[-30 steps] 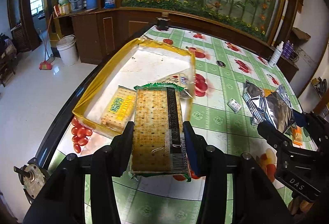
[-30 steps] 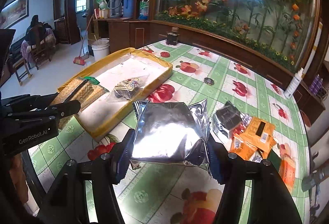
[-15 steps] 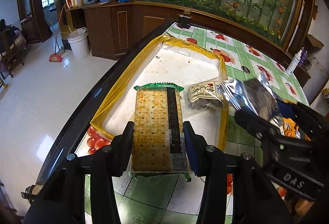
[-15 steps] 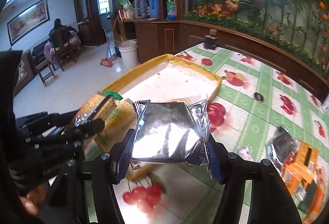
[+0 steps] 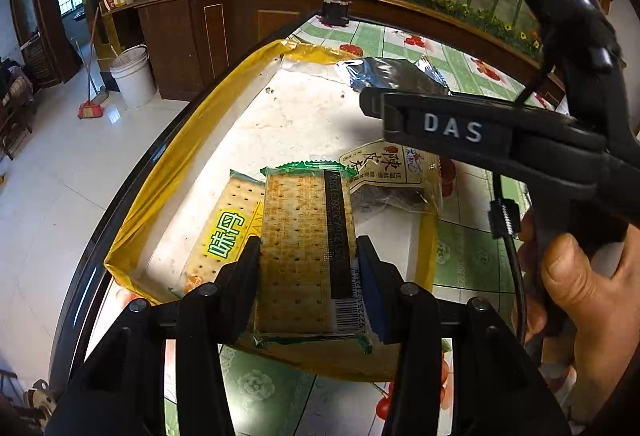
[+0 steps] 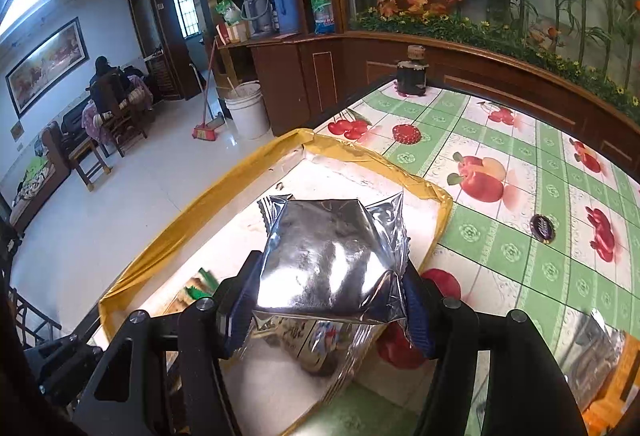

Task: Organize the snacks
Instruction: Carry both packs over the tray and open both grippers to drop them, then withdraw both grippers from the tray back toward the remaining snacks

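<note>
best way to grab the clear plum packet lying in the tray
Pinch the plum packet across its short width near the middle, coming straight down from above. It lies flat on the tray floor, dark contents bulging at one end, and the cracker pack crowds its left, so a side approach is blocked.

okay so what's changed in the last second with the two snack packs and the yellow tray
Both tongs carried their loads toward and over the yellow tray. The left tongs brought the cracker pack above the second cracker pack; the right tongs swung the silver foil bag from the tablecloth over the tray. Both grips unchanged; tray contents stayed put.
</note>
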A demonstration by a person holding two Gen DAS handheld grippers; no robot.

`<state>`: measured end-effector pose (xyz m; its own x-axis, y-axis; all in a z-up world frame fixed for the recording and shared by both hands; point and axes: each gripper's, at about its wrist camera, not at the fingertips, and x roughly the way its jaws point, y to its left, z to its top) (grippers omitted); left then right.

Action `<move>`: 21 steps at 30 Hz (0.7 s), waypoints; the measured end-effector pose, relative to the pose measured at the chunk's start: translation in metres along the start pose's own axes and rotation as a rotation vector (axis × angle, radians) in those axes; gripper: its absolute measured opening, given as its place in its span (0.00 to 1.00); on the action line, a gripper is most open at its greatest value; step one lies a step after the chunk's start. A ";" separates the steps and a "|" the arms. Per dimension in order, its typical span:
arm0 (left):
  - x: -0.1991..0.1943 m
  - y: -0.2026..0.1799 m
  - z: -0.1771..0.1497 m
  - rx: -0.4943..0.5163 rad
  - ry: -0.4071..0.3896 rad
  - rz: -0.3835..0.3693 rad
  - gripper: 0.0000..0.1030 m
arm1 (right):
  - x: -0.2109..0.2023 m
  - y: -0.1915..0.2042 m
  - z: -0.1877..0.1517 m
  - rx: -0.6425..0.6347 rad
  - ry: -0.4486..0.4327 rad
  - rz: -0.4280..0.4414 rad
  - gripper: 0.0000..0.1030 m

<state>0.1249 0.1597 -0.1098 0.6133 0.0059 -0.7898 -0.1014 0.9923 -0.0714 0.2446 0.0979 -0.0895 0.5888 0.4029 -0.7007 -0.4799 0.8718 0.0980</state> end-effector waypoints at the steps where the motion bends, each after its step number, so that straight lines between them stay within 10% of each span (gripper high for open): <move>1: 0.002 0.000 0.000 -0.003 0.008 0.001 0.43 | 0.006 0.000 0.001 -0.006 0.012 0.000 0.63; 21: -0.027 0.010 -0.005 -0.104 -0.052 0.019 0.46 | -0.059 0.004 -0.015 -0.056 -0.077 -0.090 0.71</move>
<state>0.1034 0.1693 -0.0916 0.6498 0.0331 -0.7594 -0.1920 0.9738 -0.1219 0.1979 0.0735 -0.0587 0.6781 0.3457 -0.6486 -0.4572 0.8894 -0.0038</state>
